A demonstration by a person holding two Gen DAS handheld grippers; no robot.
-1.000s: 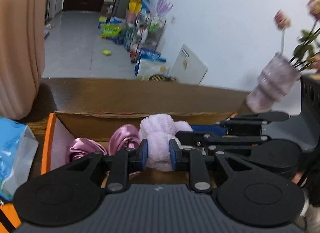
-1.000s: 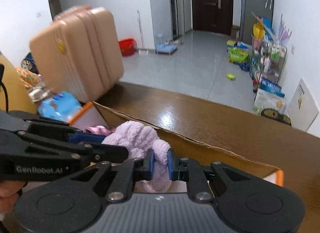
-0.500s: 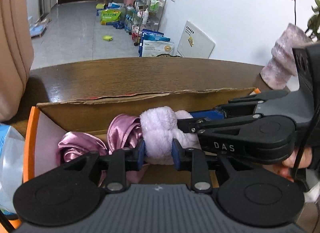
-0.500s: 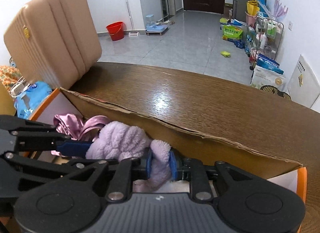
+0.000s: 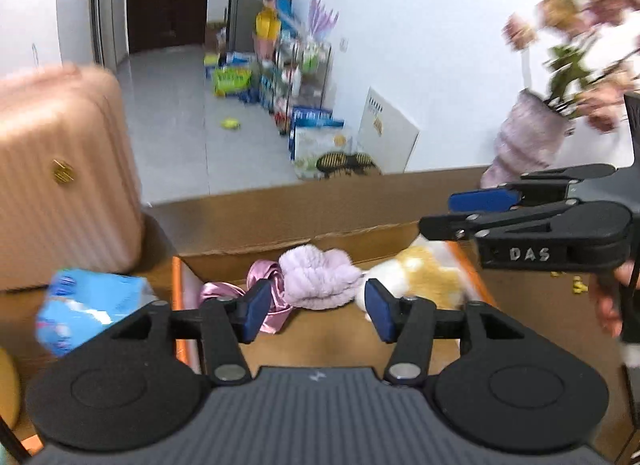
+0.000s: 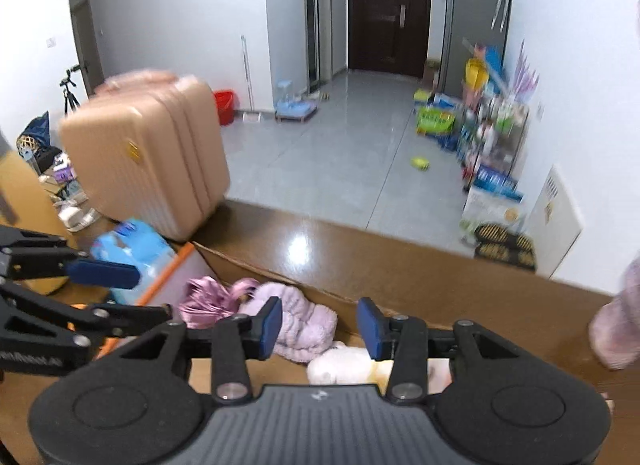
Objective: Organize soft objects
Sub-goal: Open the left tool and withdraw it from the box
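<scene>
While both pairs of jaws are opening with nothing between their flat blue pads, the left gripper and the right gripper are hovering above the cardboard box, each one released and gripping nothing. Nearest to each camera, the ribbed grey body and the rounded black plastic arms are filling the bottom of the view. The right gripper is also showing at the right of the left wrist view, over the box's right end, with fingers of a hand wrapped on its handle.

Inside the box, the lilac fluffy thing is lying as a soft, ridged, rounded bundle against the far cardboard wall. Touching its left side, a shiny pink satin piece is sitting in twisted folds. To its right, a cream and tan plush toy is lying with a furry, blurred outline. The box's walls are plain brown with a ragged upper edge, and an orange flap is standing at its left end.

Left of the box, a crinkly blue plastic pack is resting on the glossy brown table. Behind that pack, a ribbed, hard-shelled pink suitcase is standing upright. Right of the box and farther back, a pale ridged vase is holding pink flowers.
</scene>
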